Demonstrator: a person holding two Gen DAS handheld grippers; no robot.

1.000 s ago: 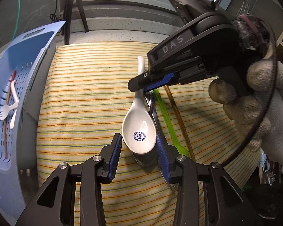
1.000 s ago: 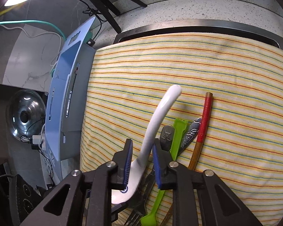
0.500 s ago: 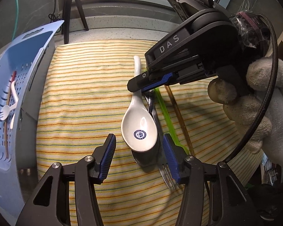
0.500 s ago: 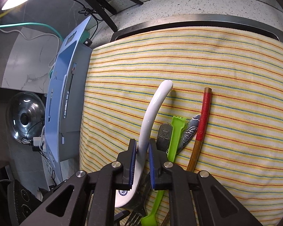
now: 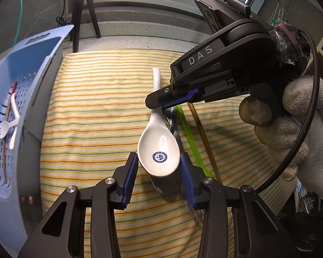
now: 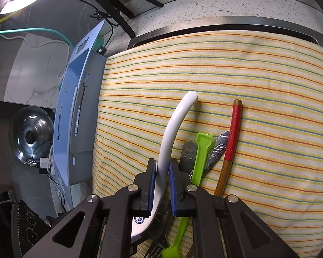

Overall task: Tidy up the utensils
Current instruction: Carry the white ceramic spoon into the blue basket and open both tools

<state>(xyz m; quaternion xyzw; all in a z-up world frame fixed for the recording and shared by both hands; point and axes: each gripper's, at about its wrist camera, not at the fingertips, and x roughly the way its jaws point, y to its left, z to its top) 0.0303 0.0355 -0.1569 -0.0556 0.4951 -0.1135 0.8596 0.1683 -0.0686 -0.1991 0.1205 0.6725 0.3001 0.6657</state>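
you are early in the sorting. at the left edge of the left wrist view, the pale blue perforated plastic basket (image 5: 21, 99) already holds a small white plastic fork (image 5: 9, 120) and a thin red-tipped stick.

still waiting on the yellow striped cloth (image 5: 92, 111) over the counter, near the centre of the frame: a white ceramic soup spoon with a blue emblem (image 5: 159, 150), metal cutlery under it, a bright green plastic utensil (image 6: 201, 157) and a red-topped wooden chopstick (image 6: 232, 133).

your right hand-held gripper (image 6: 161, 185) is clenched on the spoon's handle. your left hand-held gripper (image 5: 159, 176) is closing around the bowl, pads just beside its rim; contact is unclear.
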